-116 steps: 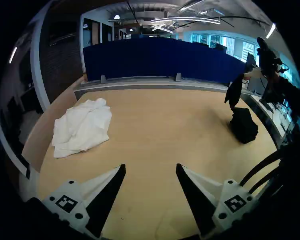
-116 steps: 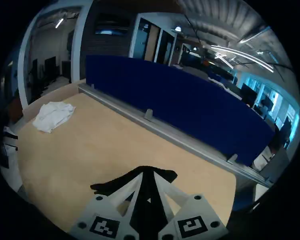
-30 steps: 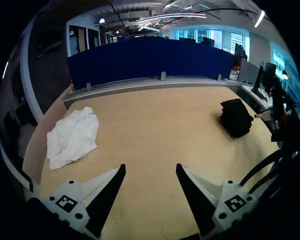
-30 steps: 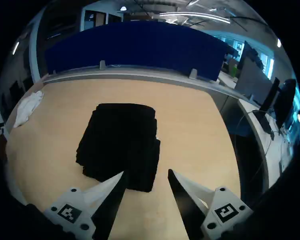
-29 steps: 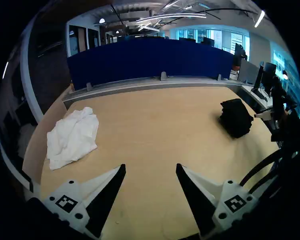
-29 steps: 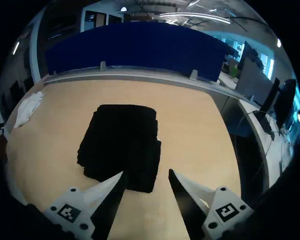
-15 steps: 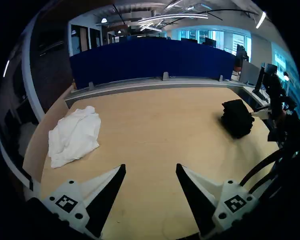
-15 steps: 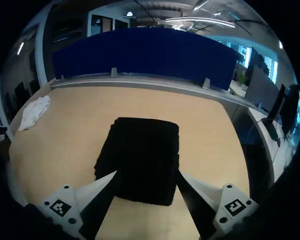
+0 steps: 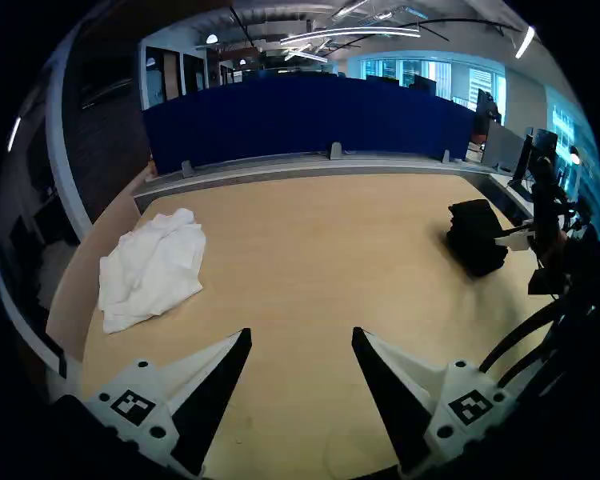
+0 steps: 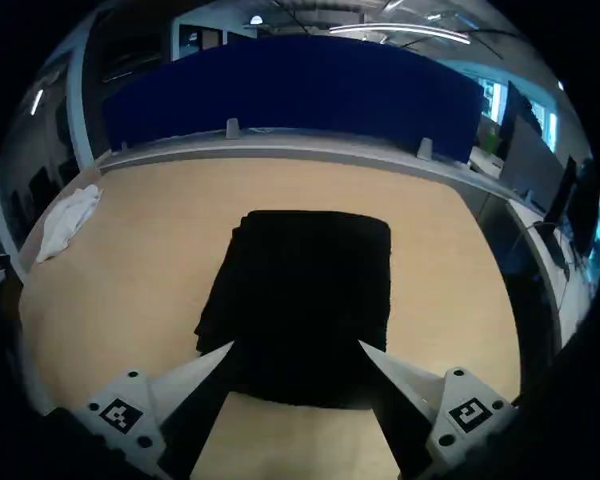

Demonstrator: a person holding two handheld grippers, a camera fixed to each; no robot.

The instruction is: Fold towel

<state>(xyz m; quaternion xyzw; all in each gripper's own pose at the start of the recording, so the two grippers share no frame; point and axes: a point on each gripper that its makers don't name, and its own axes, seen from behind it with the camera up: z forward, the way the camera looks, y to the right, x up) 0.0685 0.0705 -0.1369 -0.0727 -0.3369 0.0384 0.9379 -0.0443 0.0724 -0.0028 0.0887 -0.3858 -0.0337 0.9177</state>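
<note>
A folded black towel lies on the wooden table right before my right gripper. That gripper is open wide, its fingers standing over the towel's near edge, one at each side. In the left gripper view the same black towel sits at the table's far right, with the right gripper and the hand holding it beside it. A crumpled white towel lies at the left. My left gripper hovers open over bare table, far from both towels.
A blue partition on a grey rail runs along the table's far edge. The white towel shows small at the far left in the right gripper view. Monitors and a dark chair stand past the table's right edge.
My right gripper let go of the black cloth it held up earlier. Over the last second it opened wider and moved forward over the folded black towel. The left gripper barely shifted.
</note>
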